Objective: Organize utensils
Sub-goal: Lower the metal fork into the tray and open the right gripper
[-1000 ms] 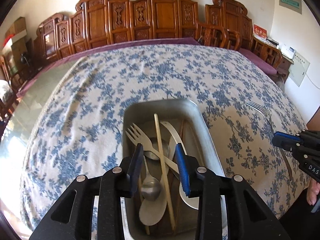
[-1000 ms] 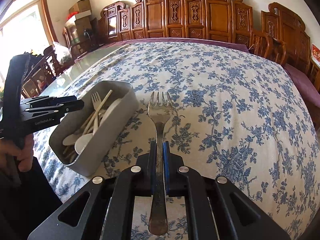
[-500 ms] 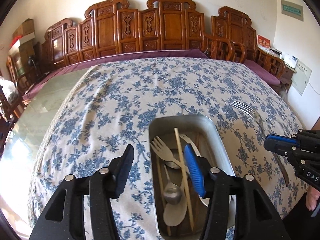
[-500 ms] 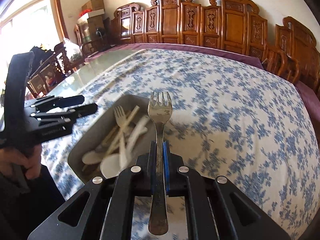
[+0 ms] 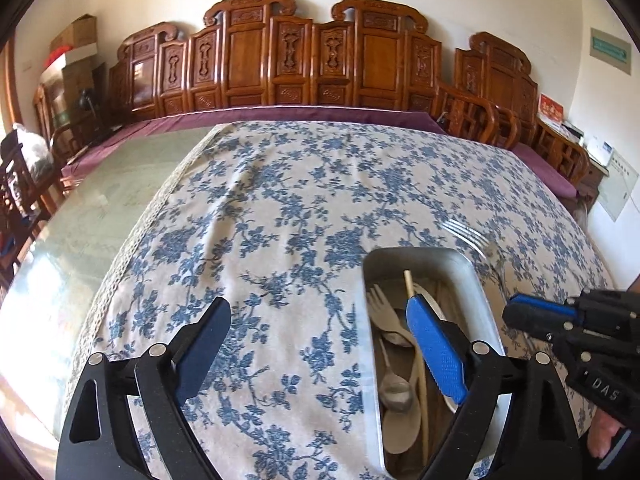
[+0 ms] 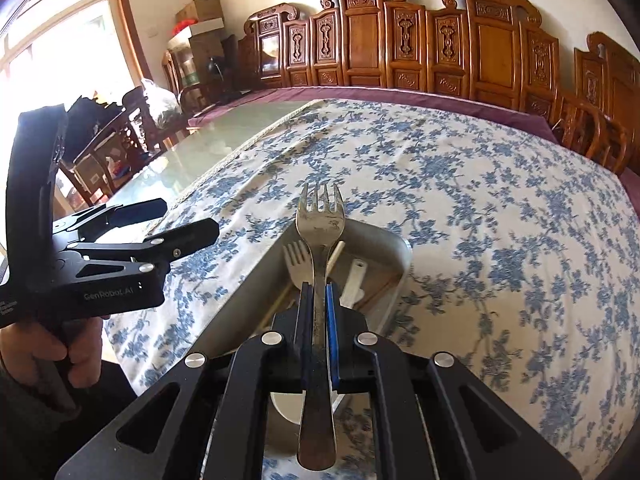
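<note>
A grey metal tin (image 5: pixel 416 254) stands on the blue-flowered cloth with a pale fork, spoons and a chopstick inside. My left gripper (image 5: pixel 318 312) hangs over bare cloth just left of the tin. Its jaws are opening wide and nothing is between them. My right gripper (image 6: pixel 318 292) is shut on the handle of a metal fork (image 6: pixel 320 220). The tines point away from me above the tin (image 6: pixel 396 240). In the left wrist view the right gripper (image 5: pixel 520 314) comes in from the right and the fork's tines (image 5: pixel 468 234) show beyond the tin's far corner. In the right wrist view the left gripper (image 6: pixel 186 216) is left of the tin.
The cloth (image 5: pixel 280 208) covers most of a large table. Bare glass top (image 5: pixel 120 184) lies to the left. Carved wooden chairs (image 5: pixel 304 56) line the far edge and the right side. A person's hand (image 6: pixel 80 360) grips the left tool's handle.
The left gripper has slid left off the tin onto open cloth and its jaws have spread wide. The right gripper has carried the fork leftward to above the tin.
</note>
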A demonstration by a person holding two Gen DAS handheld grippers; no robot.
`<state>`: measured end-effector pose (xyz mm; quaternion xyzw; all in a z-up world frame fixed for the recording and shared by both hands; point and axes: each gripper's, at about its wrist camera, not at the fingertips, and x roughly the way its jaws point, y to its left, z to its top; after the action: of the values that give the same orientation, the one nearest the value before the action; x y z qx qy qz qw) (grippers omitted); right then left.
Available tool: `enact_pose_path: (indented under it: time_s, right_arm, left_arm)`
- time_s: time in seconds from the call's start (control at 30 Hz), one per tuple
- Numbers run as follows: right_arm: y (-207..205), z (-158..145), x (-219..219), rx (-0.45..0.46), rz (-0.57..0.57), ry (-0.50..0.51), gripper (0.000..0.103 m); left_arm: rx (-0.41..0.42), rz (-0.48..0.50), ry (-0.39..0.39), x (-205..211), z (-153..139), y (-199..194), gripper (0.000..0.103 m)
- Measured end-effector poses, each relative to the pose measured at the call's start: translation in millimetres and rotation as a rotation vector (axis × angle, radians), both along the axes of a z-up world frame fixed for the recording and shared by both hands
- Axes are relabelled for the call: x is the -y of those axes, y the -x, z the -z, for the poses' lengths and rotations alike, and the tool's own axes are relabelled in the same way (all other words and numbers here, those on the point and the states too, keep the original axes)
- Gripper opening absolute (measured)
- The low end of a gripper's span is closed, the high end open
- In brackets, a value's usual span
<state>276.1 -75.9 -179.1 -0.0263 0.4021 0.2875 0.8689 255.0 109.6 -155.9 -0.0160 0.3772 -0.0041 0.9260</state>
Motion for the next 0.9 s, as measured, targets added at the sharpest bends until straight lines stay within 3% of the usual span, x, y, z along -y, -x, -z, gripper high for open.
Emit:
enact_pose_path:
  time_s: [0.33, 0.73, 0.9]
  right_arm:
    - [-8, 21, -22, -0.059, 0.028, -0.016, 0.008]
    - [-33, 56, -36, -0.11, 0.068, 0.058, 0.009]
    - [-34, 57, -30, -0.106, 0.07, 0.031, 0.009]
  left_arm:
    - [-0.014, -0.033, 0.017, -16, 3, -2, 0.086]
    - [-0.024, -0.02, 0.004, -11, 7, -2, 0.086]
    - [-0.028, -0.014, 0.005, -9, 8, -3, 0.086]
